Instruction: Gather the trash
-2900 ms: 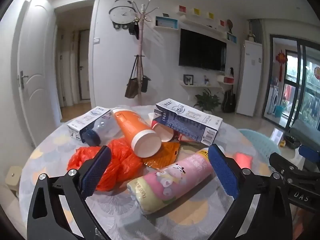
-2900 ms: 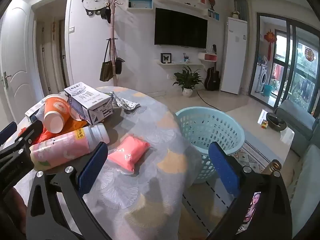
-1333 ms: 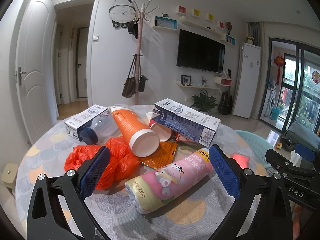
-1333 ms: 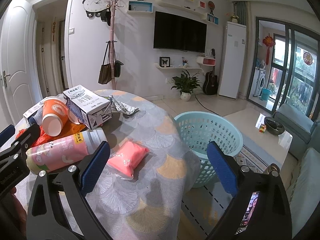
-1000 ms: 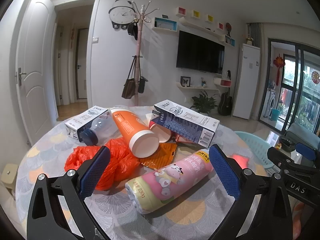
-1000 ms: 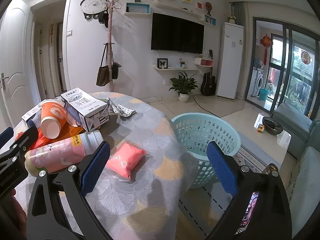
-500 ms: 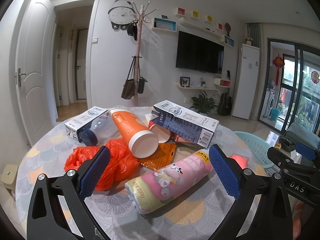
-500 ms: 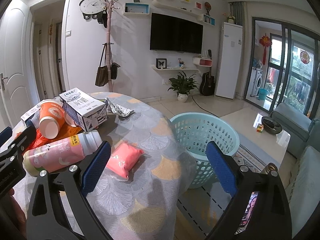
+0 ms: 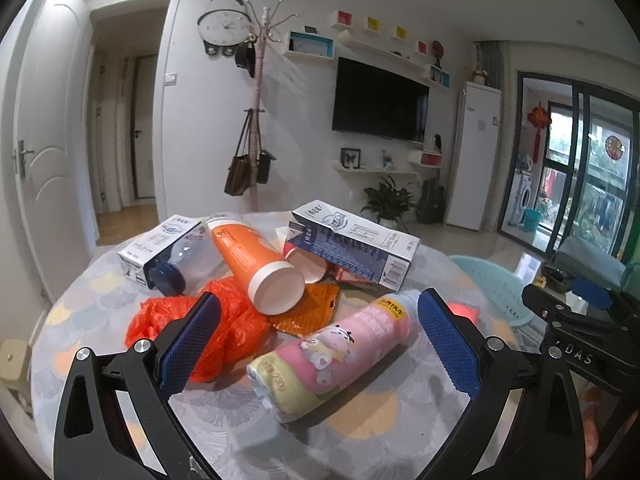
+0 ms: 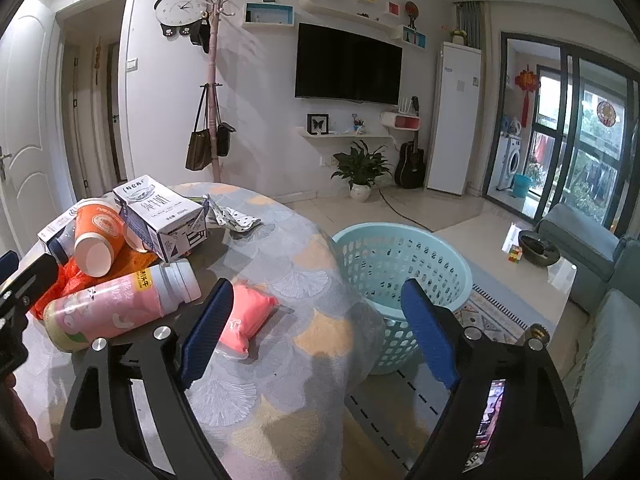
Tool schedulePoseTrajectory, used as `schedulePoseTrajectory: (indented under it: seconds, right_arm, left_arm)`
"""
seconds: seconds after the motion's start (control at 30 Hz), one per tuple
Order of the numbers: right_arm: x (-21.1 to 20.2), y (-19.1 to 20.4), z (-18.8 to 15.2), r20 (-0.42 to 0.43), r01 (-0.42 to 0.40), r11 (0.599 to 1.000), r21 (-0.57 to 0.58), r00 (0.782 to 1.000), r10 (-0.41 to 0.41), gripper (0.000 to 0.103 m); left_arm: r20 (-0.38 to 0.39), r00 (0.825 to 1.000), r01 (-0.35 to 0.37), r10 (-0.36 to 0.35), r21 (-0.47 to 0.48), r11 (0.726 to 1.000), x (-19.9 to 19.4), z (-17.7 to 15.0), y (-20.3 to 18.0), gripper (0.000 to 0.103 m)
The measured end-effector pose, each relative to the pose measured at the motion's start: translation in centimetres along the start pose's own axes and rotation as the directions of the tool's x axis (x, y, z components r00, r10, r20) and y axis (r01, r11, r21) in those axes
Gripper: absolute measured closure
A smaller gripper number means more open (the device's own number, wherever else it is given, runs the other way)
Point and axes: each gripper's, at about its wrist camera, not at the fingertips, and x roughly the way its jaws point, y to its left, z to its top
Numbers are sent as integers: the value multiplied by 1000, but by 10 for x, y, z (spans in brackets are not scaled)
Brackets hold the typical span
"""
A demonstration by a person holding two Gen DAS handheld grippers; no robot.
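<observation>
Both claws spread, holding nothing.
Left gripper [image 9: 318, 342] frames the pink bottle [image 9: 332, 354]; right gripper [image 10: 316, 330] has pink pouch [image 10: 249, 316] beside its left pad, basket [image 10: 400, 280] ahead.

Living room with white walls, daylight entering from the right

A black television [image 10: 348, 66] hangs at upper centre, with a panda clock [image 10: 180, 6] and pink coat stand [image 10: 212, 80] carrying bags to its left. A white door [image 9: 44, 152] fills the left edge. Lower right of the television stand a potted plant [image 10: 360, 170], guitar [image 10: 410, 162] and tall white cabinet [image 10: 454, 116]; dark-framed glass doors [image 10: 576, 136] and a grey sofa [image 10: 576, 236] occupy the right.
</observation>
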Motion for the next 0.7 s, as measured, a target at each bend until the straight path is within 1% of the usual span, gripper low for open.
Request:
schedulePoseTrajectory:
  seconds: [0.1,0.17,0.23,0.3,0.43,0.47,0.53,0.63,0.7]
  right_arm:
    - [-1,1,1,4,0,1000,-3,1000,0,23]
    - [0,3,1,3,-9,1000,-5,1000,9,25]
    - [2,5,1,-11,-35,999,-9,999,34,32]
    - [4,6,-1,-28,-76,997,-5,997,76,32]
    - [13,11,-2,-61,-99,995,-1,993,99,32]
    - [15,12,-3,-68,-103,995,-2,992,102,32]
    - [18,15,-3,-83,-115,993,-3,990,114,32]
    - [22,18,-2,-97,-130,992,-3,987,129,32]
    - [23,20,-1,-102,-137,991,-9,986,135,32]
  left_arm:
    - [-16,1000,11,-11,-12,1000,2,2,8,8]
    - [-64,998,16,-16,-1,1000,9,5,12,8]
    - [-112,994,19,-17,17,1000,17,5,17,8]
    - [-169,985,41,-34,39,998,27,8,21,8]
    - [-249,962,137,-116,68,988,43,13,25,9]
    - [-279,950,169,-140,83,982,48,15,24,9]
    - [-310,937,203,-162,104,974,55,15,20,12]
    - [-374,907,257,-193,130,957,67,12,10,14]
    - [-401,895,274,-196,147,950,75,9,5,16]
